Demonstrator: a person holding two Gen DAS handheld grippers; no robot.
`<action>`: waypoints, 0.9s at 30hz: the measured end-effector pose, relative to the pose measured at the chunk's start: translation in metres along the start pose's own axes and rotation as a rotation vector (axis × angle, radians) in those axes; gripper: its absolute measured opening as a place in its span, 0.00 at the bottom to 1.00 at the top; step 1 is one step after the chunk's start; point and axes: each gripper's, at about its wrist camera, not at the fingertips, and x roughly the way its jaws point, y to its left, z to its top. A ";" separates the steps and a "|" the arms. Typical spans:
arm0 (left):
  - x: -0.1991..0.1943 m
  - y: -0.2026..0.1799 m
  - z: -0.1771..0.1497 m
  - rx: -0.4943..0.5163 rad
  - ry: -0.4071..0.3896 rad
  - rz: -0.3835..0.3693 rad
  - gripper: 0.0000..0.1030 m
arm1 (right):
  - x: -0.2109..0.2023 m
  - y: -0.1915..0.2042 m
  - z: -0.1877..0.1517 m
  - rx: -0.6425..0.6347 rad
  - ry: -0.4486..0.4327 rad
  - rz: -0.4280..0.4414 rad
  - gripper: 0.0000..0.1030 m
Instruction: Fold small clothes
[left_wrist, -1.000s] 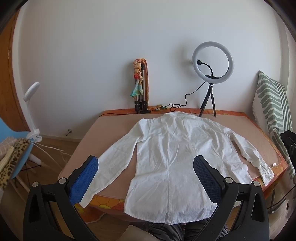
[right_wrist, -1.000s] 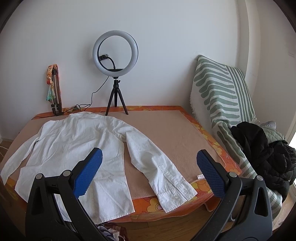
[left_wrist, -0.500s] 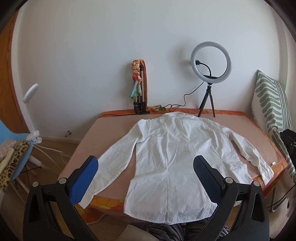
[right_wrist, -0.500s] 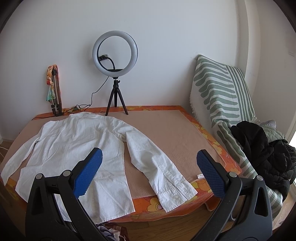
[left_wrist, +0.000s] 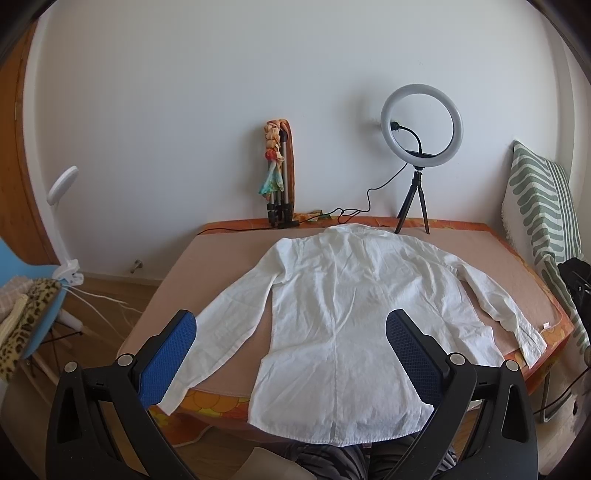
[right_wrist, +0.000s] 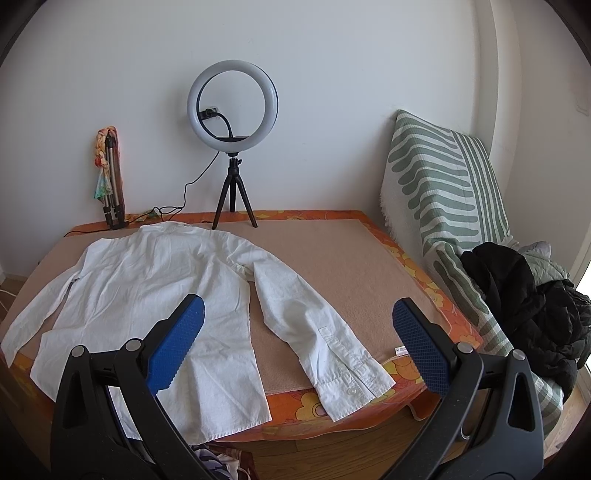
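A white long-sleeved shirt (left_wrist: 343, 306) lies flat, back up, on the tan-covered table (left_wrist: 207, 266), sleeves spread, hem hanging over the near edge. It also shows in the right wrist view (right_wrist: 147, 288), with its right sleeve (right_wrist: 317, 332) reaching the table's near edge. My left gripper (left_wrist: 291, 332) is open and empty, held above the shirt's lower part. My right gripper (right_wrist: 299, 321) is open and empty, held above the right sleeve.
A ring light on a tripod (left_wrist: 421, 129) and a folded tripod with a scarf (left_wrist: 279, 173) stand at the table's far edge, with a cable. A striped cushion (right_wrist: 443, 192) and black jacket (right_wrist: 524, 310) lie right. A blue chair (left_wrist: 26, 306) stands left.
The left wrist view has drifted slightly, so the scene sits a little further left. The shirt and right gripper have not moved.
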 end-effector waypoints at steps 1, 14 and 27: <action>0.000 0.000 0.000 -0.001 0.000 0.001 0.99 | -0.001 0.001 0.000 0.000 0.000 0.000 1.00; -0.001 0.005 0.000 0.003 0.002 0.004 0.99 | -0.002 0.003 0.001 -0.002 -0.003 0.000 1.00; 0.003 0.028 -0.014 0.000 0.030 0.030 0.99 | -0.002 0.039 0.011 -0.037 -0.035 0.068 1.00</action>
